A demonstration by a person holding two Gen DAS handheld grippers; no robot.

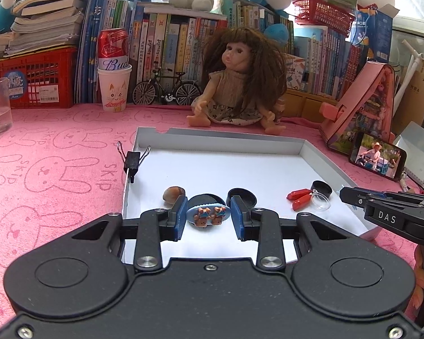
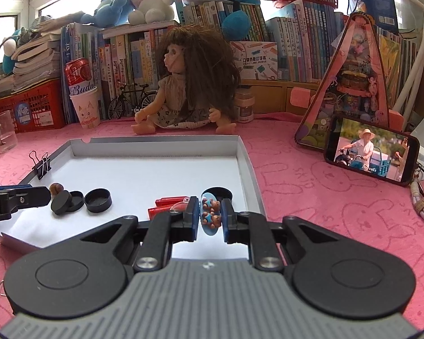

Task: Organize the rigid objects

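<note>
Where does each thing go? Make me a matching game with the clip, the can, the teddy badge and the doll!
Things:
1. binder clip
2. red can
3. teddy badge
4. doll

Places:
A. pinched upright in the right tongs
B. clipped on the tray wall
C. standing in a paper cup
D. sitting on the pink cloth behind the tray

Pairs: 1-B, 2-C, 3-A, 4-D
</note>
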